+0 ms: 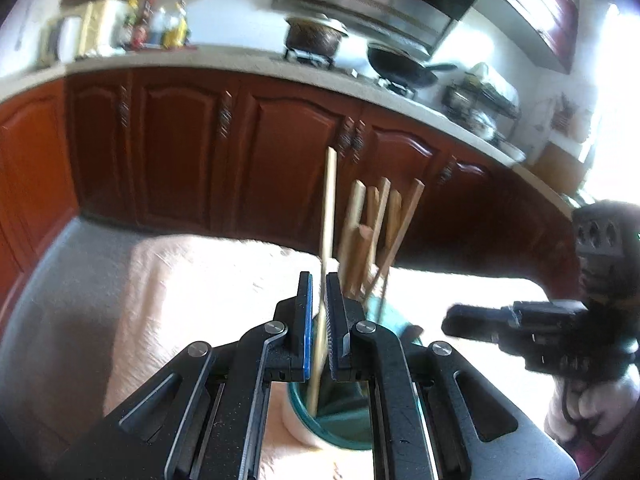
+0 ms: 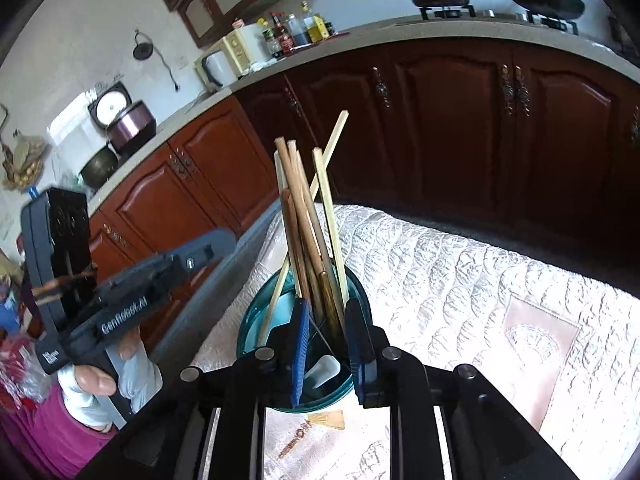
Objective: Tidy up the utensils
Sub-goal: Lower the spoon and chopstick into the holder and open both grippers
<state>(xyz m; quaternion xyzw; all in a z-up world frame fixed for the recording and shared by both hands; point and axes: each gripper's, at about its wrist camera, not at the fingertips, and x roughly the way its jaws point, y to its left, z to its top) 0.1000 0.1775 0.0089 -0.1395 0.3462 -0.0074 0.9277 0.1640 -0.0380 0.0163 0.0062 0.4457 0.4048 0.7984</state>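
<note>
Dark red cabinets ran behind a counter draped in a cream quilted cloth. On it stood a teal holder with a bundle of wooden chopsticks leaning upright inside. The left hand-held gripper was clenched on one pale chopstick, whose lower end reached into the holder. The right hand-held gripper hung over the holder's near rim, its jaws parted, pads clear of the bundle between them.

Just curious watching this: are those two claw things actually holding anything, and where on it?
The left gripper pinches one pale chopstick low on its shaft, above the teal cup. The right gripper holds nothing.
</note>
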